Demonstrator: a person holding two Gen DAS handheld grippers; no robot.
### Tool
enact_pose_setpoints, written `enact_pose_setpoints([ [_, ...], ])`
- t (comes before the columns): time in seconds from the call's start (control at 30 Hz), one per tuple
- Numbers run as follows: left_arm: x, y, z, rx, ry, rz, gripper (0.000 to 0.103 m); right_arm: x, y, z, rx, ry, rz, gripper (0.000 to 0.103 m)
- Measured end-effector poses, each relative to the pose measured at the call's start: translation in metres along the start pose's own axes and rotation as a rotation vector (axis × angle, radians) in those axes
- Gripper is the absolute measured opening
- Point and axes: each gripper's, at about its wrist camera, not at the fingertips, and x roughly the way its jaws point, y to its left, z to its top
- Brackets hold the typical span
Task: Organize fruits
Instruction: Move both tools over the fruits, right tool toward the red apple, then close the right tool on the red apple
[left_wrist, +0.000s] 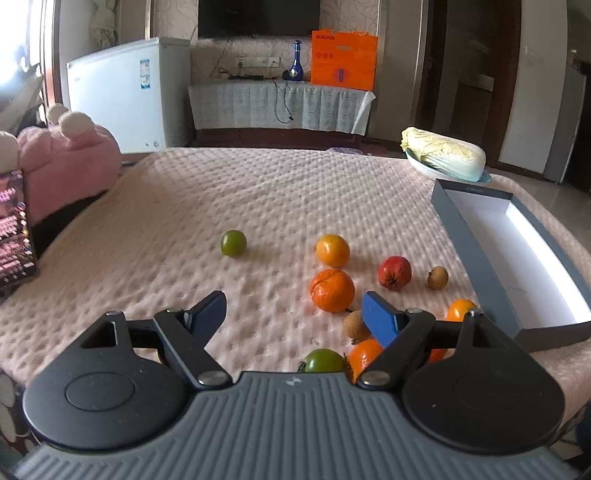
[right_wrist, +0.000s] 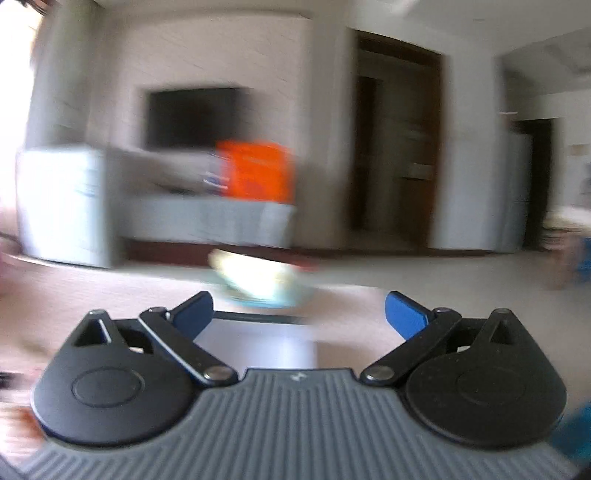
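On the pink quilted surface (left_wrist: 280, 192) in my left wrist view, the fruits lie loose and the open grey box (left_wrist: 517, 254) with its white inside waits at the right, its long axis running from near right to far left. My left fingers (left_wrist: 295, 314) are spread apart and hold nothing. Just past and right of their gap sits a large orange (left_wrist: 332, 290), the fruit closest to my line; a yellow-orange one (left_wrist: 332, 250) lies just behind it, and a green fruit (left_wrist: 233, 242) sits alone farther off to the left. A red fruit (left_wrist: 394, 272) and a small brown one (left_wrist: 437, 277) lie between the orange and the box. Another brown fruit (left_wrist: 355, 325), a green tomato-like fruit (left_wrist: 323, 361) and more orange pieces are crowded near my right finger, partly hidden by it. These fruits are round, so none points any way that matters. I judge this hand the nearer one to the pile, with the box to its right. A cabbage (left_wrist: 443, 155) rests on a plate at the far right.

In my right wrist view everything is smeared by motion. My right fingers (right_wrist: 299, 314) are also apart and empty, aimed high toward the room; the box floor (right_wrist: 258, 339) shows pale just below them, the blurred cabbage beyond. No fruit is clear here.
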Motion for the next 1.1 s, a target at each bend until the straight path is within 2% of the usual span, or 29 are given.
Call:
enact_pose_setpoints([
  [0.07,-0.006,-0.002,-0.001,0.016,-0.007,0.007,0.084,-0.010,0.038,-0.014,-0.071,0.022,0.122,0.101],
  [0.13,-0.014,-0.003,-0.003,0.035,-0.025,0.021,0.084,-0.011,0.065,-0.031,-0.115,0.092,0.181,0.099],
  [0.17,-0.016,-0.002,-0.004,0.044,-0.030,0.023,0.084,-0.009,0.074,-0.037,-0.124,0.137,0.214,0.089],
  [0.23,-0.021,0.002,-0.006,0.049,-0.033,0.025,0.084,-0.002,0.085,-0.045,-0.123,0.205,0.273,0.077],
  [0.3,-0.024,0.007,-0.007,0.050,-0.033,0.019,0.084,0.002,0.095,-0.054,-0.136,0.254,0.341,0.074],
  [0.33,-0.025,0.009,-0.008,0.055,-0.035,0.022,0.084,0.003,0.104,-0.062,-0.153,0.266,0.356,0.070],
  [0.4,-0.024,0.015,-0.009,0.054,-0.030,0.021,0.084,0.012,0.108,-0.068,-0.170,0.305,0.371,0.063],
  [0.47,-0.023,0.019,-0.009,0.043,-0.021,0.012,0.083,0.022,0.112,-0.072,-0.168,0.342,0.383,0.052],
  [0.57,-0.023,0.019,-0.009,0.048,-0.014,-0.004,0.083,0.032,0.112,-0.074,-0.166,0.391,0.387,0.044],
  [1.03,-0.016,0.011,-0.014,0.107,0.012,-0.045,0.083,0.070,0.137,-0.092,-0.226,0.485,0.335,0.042],
  [1.1,-0.015,0.010,-0.014,0.113,0.014,-0.049,0.083,0.075,0.138,-0.093,-0.218,0.500,0.336,0.038],
])
